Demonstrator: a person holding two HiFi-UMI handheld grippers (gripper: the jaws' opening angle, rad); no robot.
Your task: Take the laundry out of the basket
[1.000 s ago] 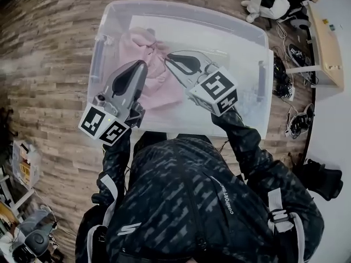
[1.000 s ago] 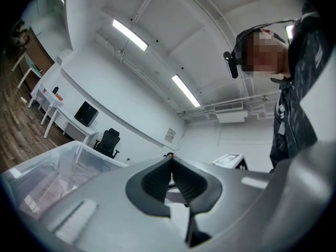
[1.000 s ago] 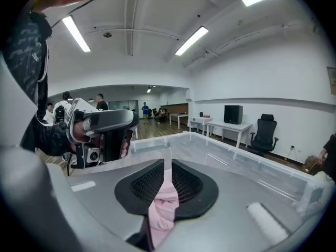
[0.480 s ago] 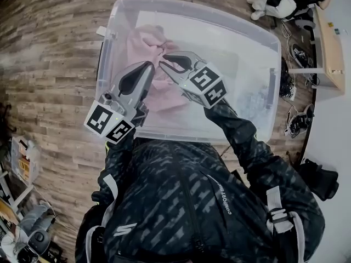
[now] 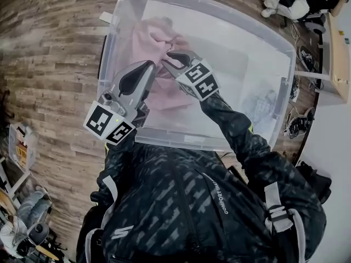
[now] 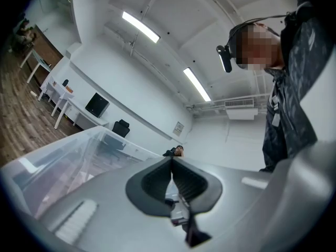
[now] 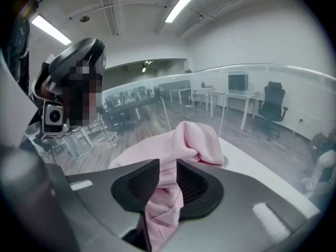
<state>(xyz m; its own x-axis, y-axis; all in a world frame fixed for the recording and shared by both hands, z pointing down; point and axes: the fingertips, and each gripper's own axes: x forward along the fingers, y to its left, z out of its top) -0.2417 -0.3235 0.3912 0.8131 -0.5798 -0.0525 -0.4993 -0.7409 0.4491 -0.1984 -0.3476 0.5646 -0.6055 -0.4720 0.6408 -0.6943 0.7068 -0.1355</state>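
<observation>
While it hangs over the clear bin (image 5: 241, 59), right gripper (image 5: 169, 60): fingers narrowly apart, just opening, pink garment (image 5: 148, 37) between them.
Left gripper (image 5: 147, 67): fingers pressed together, empty.
Pink garment: inside bin, nine o'clock end.

**Both Arms Reach Out in Front**

The left gripper (image 5: 150, 64) is held level and points toward one o'clock. Its jaws are pressed together with nothing in them. The right arm (image 5: 236, 130), in a dark sleeve, stretches out farther. The right gripper (image 5: 167, 60) tips down and points toward ten o'clock. Its jaws have just been opening a little, with pink cloth (image 7: 197, 135) between them.
</observation>
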